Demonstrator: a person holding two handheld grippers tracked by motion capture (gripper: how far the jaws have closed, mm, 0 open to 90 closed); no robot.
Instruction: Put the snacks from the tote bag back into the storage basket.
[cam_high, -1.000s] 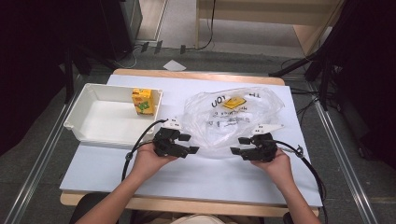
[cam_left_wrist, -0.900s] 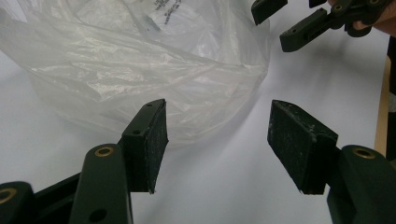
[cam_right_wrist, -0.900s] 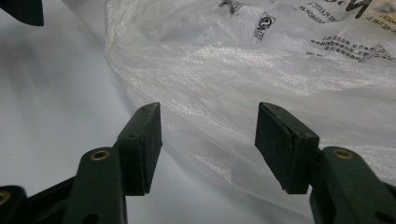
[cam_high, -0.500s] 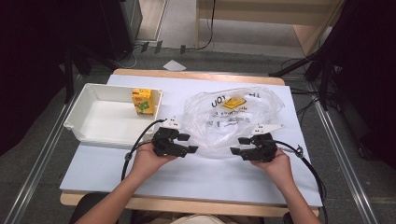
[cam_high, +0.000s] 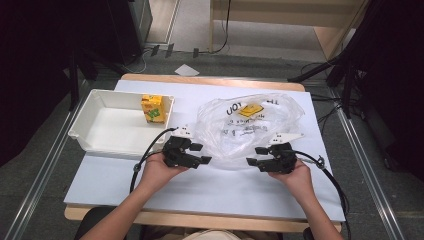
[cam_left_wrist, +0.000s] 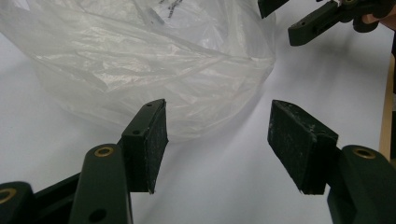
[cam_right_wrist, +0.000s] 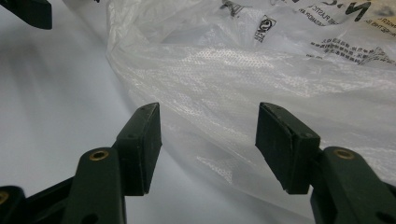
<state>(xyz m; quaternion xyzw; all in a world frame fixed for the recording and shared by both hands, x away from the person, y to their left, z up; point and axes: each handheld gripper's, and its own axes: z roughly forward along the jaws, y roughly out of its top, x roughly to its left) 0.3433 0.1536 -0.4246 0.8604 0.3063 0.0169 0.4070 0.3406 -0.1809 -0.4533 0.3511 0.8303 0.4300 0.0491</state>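
Nothing moved: both open grippers still flank the plastic bag (cam_high: 248, 127)

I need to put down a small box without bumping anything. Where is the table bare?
The white table is bare along its near edge, between the forearms, and along the far strip beyond the clear crumpled plastic bag. The white rectangular tray has bare floor beside the yellow juice carton. It is crowded mid-table, where the left gripper and right gripper flank the bag.

The clear plastic bag (cam_high: 250, 127) has black print at 12 o'clock, looks like "TOU" upside down. Rest of the small print is too tiny to read. There's a yellow diamond label (cam_high: 249, 110) too, unreadable.
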